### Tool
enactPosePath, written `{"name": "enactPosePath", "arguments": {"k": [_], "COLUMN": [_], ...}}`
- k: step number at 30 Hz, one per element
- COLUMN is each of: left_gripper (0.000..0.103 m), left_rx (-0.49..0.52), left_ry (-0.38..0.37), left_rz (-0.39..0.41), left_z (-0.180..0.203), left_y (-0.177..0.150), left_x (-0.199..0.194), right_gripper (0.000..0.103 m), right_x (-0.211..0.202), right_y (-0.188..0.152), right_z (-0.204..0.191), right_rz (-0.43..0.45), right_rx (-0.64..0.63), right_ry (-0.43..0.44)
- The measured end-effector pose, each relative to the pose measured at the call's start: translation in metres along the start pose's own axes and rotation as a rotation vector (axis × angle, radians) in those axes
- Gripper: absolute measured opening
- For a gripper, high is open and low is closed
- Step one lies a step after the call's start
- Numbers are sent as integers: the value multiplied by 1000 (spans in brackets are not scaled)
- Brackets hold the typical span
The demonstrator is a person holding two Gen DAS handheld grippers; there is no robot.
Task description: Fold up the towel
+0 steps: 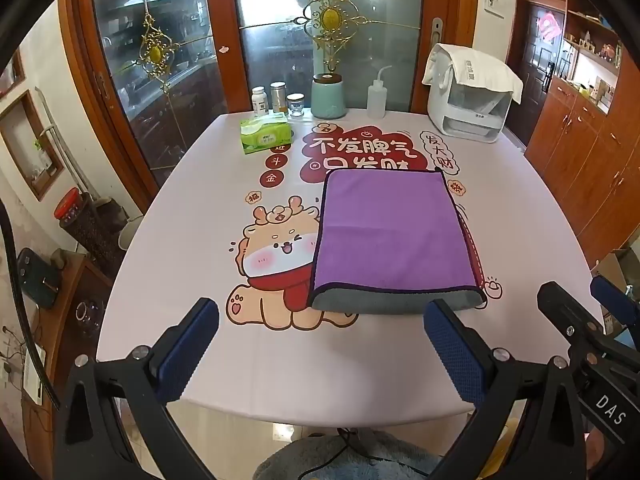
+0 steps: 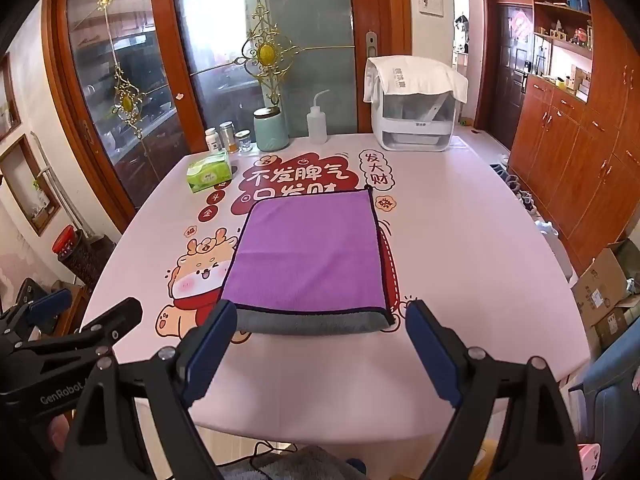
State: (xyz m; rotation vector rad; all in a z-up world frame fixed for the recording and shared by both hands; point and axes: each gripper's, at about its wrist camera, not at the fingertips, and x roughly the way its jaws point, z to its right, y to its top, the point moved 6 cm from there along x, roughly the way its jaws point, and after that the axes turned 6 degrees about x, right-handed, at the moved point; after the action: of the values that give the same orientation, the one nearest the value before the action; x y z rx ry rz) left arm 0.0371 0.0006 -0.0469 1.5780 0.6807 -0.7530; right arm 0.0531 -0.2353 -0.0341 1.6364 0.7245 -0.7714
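A purple towel (image 1: 390, 232) with a grey underside lies folded flat on the pink printed table (image 1: 192, 240); its grey folded edge faces me. It also shows in the right wrist view (image 2: 308, 256). My left gripper (image 1: 320, 328) is open and empty, held above the table's near edge, just in front of the towel and to its left. My right gripper (image 2: 316, 332) is open and empty, its fingertips level with the towel's near grey edge. The right gripper also shows at the right of the left wrist view (image 1: 580, 312), and the left gripper at the left of the right wrist view (image 2: 92, 316).
At the table's far side stand a green tissue box (image 1: 265, 135), small jars (image 1: 260, 101), a teal canister (image 1: 328, 96), a squeeze bottle (image 1: 376, 94) and a white appliance draped with a cloth (image 1: 468, 96). Glass doors lie behind, wooden cabinets (image 2: 580, 152) to the right, cardboard boxes (image 2: 604, 292) on the floor.
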Motion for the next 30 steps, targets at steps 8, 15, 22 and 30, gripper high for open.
{"name": "enactPosePath", "arguments": {"k": [8, 15, 22, 30], "left_gripper": [102, 102, 102, 102], "left_rx": [-11, -23, -10, -9], "left_ry": [-5, -16, -13, -24], "left_rz": [1, -15, -22, -19], "left_z": [0, -9, -3, -1], "left_y": [0, -4, -2, -2], "left_x": [0, 4, 3, 5], "right_gripper": [87, 87, 87, 87], "right_x": [0, 0, 10, 9], "right_y": [0, -1, -6, -6], "right_z": [0, 1, -3, -3], "right_rz": [-1, -5, -5, -11], "right_rx": [2, 1, 2, 5], "right_ry": [0, -2, -5, -7]}}
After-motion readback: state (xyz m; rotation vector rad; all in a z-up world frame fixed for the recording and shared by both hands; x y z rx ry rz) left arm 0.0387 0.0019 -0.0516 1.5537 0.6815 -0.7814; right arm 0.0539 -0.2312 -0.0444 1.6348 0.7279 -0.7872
